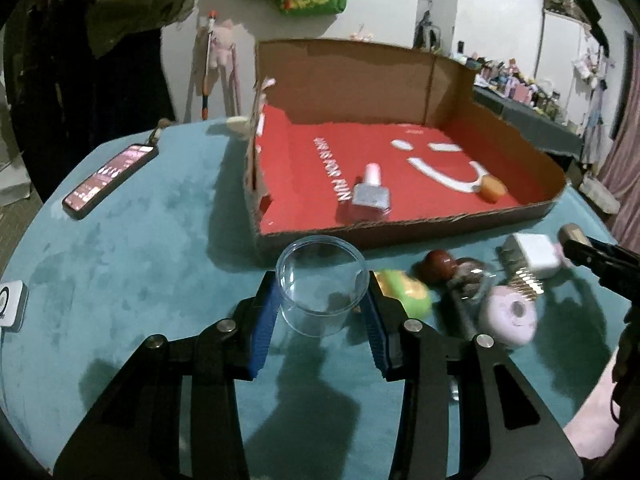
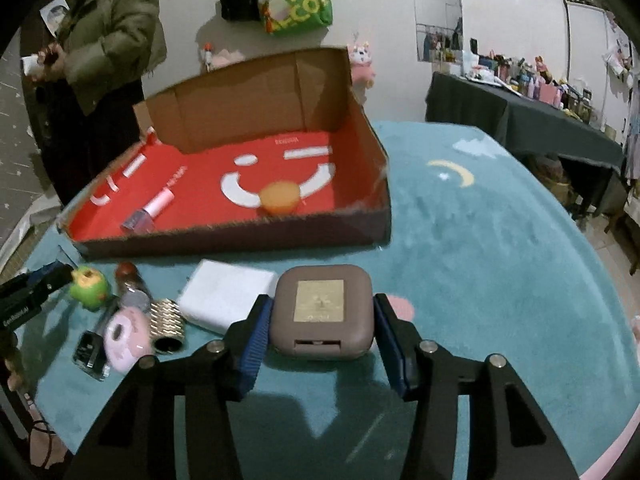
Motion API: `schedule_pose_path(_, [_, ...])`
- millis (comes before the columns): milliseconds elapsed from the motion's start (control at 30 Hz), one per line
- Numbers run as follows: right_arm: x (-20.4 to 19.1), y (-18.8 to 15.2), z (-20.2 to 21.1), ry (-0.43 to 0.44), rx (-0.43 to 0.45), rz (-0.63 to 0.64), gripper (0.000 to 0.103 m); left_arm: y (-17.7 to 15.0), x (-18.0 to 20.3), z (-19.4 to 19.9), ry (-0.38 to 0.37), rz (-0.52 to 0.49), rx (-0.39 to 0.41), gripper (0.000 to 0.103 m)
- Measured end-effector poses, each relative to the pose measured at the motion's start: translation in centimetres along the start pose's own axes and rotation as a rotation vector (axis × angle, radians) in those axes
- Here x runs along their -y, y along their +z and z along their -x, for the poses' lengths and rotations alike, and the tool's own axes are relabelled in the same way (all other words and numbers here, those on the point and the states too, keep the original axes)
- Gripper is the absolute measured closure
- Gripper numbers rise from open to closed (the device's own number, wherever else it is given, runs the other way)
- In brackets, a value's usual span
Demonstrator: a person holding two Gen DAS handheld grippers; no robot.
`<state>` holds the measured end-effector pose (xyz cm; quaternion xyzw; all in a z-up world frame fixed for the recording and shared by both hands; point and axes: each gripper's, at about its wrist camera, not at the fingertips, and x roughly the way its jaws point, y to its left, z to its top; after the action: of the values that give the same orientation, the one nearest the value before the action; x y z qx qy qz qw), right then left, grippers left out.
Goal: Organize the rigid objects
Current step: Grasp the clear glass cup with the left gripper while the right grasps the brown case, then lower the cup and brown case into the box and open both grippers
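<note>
The left gripper point(image 1: 322, 316) is holding its blue pads point(image 1: 264, 328) against both sides of a clear plastic cup point(image 1: 322, 284), which is standing upright on the teal tablecloth point(image 1: 140, 248), just in front of the near wall of the cardboard box point(image 1: 400, 228). The right gripper point(image 2: 320, 338) is bracketing a brown square case point(image 2: 322, 316); its left pad point(image 2: 254, 344) is touching the case, while the right pad is sitting just beside the case edge, so a firm clamp cannot be confirmed. The case is resting on the cloth, in front of the box.

Just left of the case, a white charger block point(image 2: 224, 292) is lying flat. Beside it, a gold ribbed cylinder point(image 2: 168, 322), a pink round item point(image 2: 126, 338), a dark glass bottle point(image 2: 90, 352), a bottle with a red-brown cap point(image 2: 128, 276) and a green toy fruit point(image 2: 90, 286) are clustering together. In the left wrist view, this cluster is lying right of the cup.

Inside the box, on its red floor, a nail polish bottle point(image 1: 370, 192) with a pink cap is lying on its side and an orange round object point(image 1: 493, 189) is sitting near the right wall, well apart from the bottle.

On the cloth left of the box, a phone point(image 1: 110, 174) is lying with its screen lit. A person in a green jacket point(image 2: 108, 36) is standing behind the table.
</note>
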<state>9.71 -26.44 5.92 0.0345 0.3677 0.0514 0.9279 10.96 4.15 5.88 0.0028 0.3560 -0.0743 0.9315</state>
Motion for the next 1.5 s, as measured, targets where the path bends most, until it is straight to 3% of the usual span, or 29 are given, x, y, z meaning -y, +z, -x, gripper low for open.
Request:
schedule_pose_path(700, [-1.4,1.1,0.1,0.075,0.014,0.03,0.05,1.1,2.7,0.7,-0.098,-0.055,0.016,0.065])
schedule_pose_path(833, [-2.3,2.6,-0.2,0.134,0.025,0.064,0.05,2.3,3.6,0.4,-0.169,-0.086,0.014,0.065])
schedule_pose_path(1000, [-3.7,5.3,-1.5,0.22,0.027,0.123,0.049,4.7,5.2,-1.0,-0.215,-0.148,-0.002,0.065])
schedule_pose_path(1267, [-5.3,8.7,-5.7,0.3,-0.048,0.216,0.049,7.9,6.9,-4.8,-0.286,-0.222,-0.069,0.065])
schedule_pose_path(1500, [-5.7,10.5,-9.2,0.318,-0.117,0.274,0.049,9.6,7.1,-8.9,-0.342,-0.248,-0.158,0.065])
